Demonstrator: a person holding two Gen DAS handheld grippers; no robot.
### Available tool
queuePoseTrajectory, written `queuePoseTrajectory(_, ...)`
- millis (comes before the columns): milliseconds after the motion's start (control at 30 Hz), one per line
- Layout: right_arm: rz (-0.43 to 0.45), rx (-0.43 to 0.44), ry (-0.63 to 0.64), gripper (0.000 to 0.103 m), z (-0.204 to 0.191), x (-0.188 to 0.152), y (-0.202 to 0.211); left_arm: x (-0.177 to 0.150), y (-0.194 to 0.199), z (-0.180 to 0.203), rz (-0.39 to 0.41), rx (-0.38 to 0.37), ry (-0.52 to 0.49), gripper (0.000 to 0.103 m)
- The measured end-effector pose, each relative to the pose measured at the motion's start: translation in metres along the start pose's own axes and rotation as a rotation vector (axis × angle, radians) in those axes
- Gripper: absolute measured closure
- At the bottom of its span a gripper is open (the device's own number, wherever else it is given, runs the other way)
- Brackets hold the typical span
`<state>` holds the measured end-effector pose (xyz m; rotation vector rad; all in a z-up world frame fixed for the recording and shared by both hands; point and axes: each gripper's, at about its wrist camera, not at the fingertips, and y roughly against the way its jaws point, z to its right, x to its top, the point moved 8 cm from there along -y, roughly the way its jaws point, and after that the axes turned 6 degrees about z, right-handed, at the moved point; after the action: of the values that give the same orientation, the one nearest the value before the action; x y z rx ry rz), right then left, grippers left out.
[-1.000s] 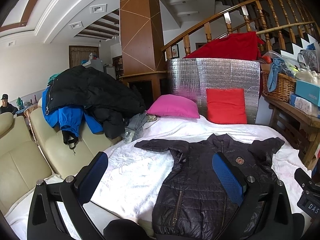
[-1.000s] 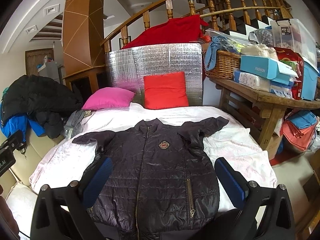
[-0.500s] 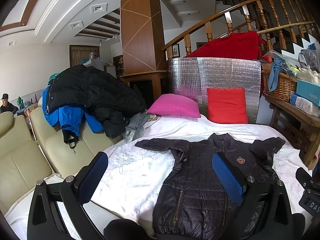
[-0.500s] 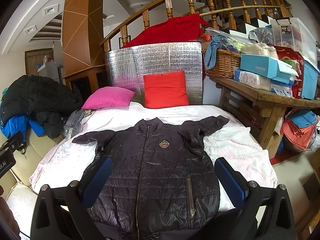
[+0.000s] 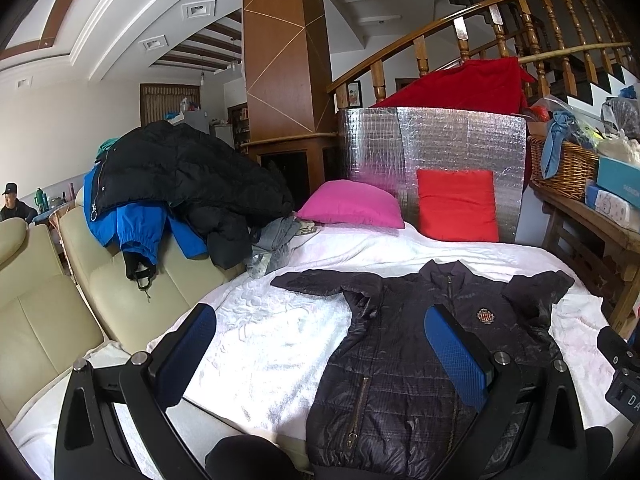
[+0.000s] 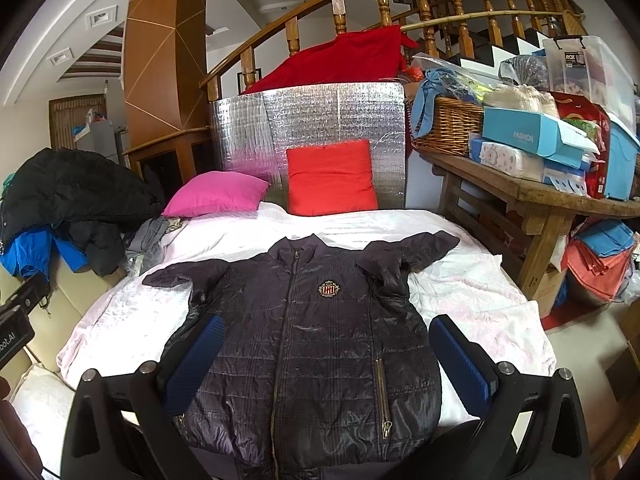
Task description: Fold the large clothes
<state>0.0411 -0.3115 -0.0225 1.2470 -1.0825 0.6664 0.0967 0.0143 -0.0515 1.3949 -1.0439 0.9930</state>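
A dark quilted jacket (image 6: pixel 312 344) lies flat and face up on the white bed cover (image 6: pixel 472 292), zipped shut, collar at the far end and hem at the near edge. Both sleeves spread outward from the shoulders. A small crest badge (image 6: pixel 329 289) sits on its chest.

The right tongs (image 6: pixel 326 356) stand wide apart and hold nothing; they hover above the lower half of the jacket, with the body of the garment showing between the two blue pads (image 6: pixel 460 358). The left tongs (image 5: pixel 320 354) are likewise wide and empty, raised above the bed. Between their pads (image 5: pixel 454 358) lie bare cover and the jacket's near side; the farther pad sits over the jacket's chest, the other over the cover's edge by the cream sofa (image 5: pixel 44 320).

Beyond the tongs, at the head of the bed, a pink cushion (image 6: pixel 216 194) lies flat and a red cushion (image 6: pixel 332 178) leans on a silver foil panel (image 6: pixel 308 128). A heap of black and blue coats (image 5: pixel 176 184) rests on the sofa back, left of the left tongs. To the right of the right tongs a wooden counter (image 6: pixel 536 200) carries a wicker basket (image 6: pixel 448 128) and boxes.
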Motion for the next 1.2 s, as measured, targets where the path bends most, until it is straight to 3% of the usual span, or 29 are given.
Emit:
queuePoseTrajectory(500,-0.034,0.017,-0.003,0.0,-0.003,-0.003,-0.031,-0.01,-0.024,0.007,-0.035,0.018,-0.024,0.0)
queuePoseTrajectory(600,-0.043,0.006,-0.007,0.0,0.004,-0.002,-0.051,-0.016,-0.047,0.013,-0.056,0.025,-0.038,0.0)
queuePoseTrajectory(733,-0.066,-0.004,-0.044,0.0,0.029,0.002,-0.094,-0.039,-0.106,0.032,-0.141,-0.016,-0.042,0.0)
queuePoseTrajectory(800,-0.097,0.003,-0.11,0.0,0.058,0.003,-0.133,-0.061,-0.151,0.048,-0.202,-0.038,-0.059,0.0)
queuePoseTrajectory(833,-0.111,0.014,-0.14,0.0,0.07,0.004,-0.147,-0.081,-0.184,0.058,-0.273,-0.054,-0.073,0.0)
queuePoseTrajectory(900,-0.158,0.053,-0.274,0.0,0.112,0.002,-0.194,-0.11,-0.225,0.073,-0.362,-0.091,-0.065,0.0)
queuePoseTrajectory(967,-0.181,0.104,-0.437,0.0,0.153,-0.002,-0.234,-0.139,-0.269,0.082,-0.426,-0.062,-0.072,0.0)
queuePoseTrajectory(1100,-0.203,0.203,-0.787,0.0,0.231,-0.016,-0.32,-0.167,-0.321,0.095,-0.479,-0.051,-0.061,0.0)
queuePoseTrajectory(1200,-0.222,0.217,-0.977,0.0,0.269,-0.032,-0.378,-0.179,-0.339,0.107,-0.509,-0.065,-0.081,0.0)
